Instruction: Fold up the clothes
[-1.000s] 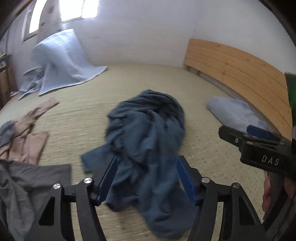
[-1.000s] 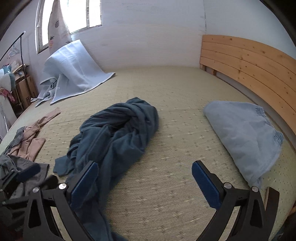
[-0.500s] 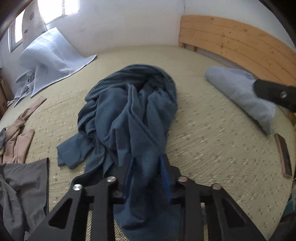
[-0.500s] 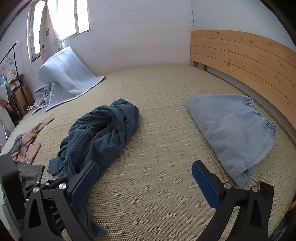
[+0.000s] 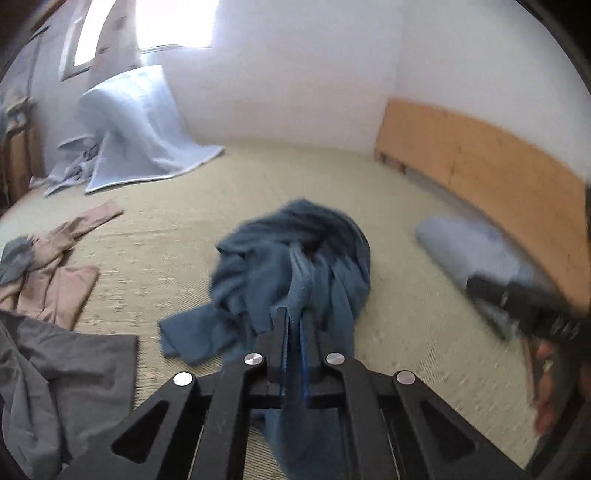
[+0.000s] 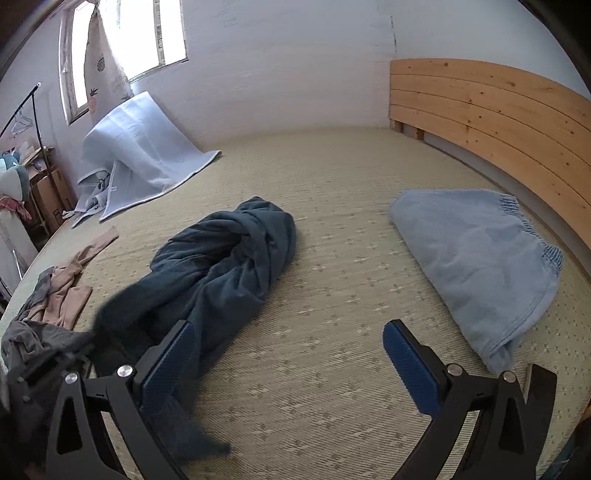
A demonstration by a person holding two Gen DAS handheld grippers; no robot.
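Left gripper (image 5: pixel 293 325) clamped on the near end of the crumpled dark-blue fleece garment (image 6: pixel 221 258). Long axis running away from it. Right gripper (image 6: pixel 288 354) gaping wide, just right of that end.

bed mat (image 6: pixel 332 206): pale straw-coloured woven surface with a small repeated flower pattern, filling the middle of both views.
headboard (image 6: pixel 491 110): light wooden planks laid horizontally, knots visible, running along the right side of the bed.
wall (image 6: pixel 288 66): white, faintly ruled with horizontal lines, meeting a second wall at the far corner.
window (image 6: pixel 147 33): upper left, very bright, overexposed in the left wrist view.
curtain (image 6: pixel 101 70): pale, printed with small motifs, hanging beside the window.
clothes rail (image 6: pixel 26 110): thin dark pole at the far left with a wire hanger on it.
cardboard box (image 6: pixel 48 199): brown, beyond the left edge of the bed.
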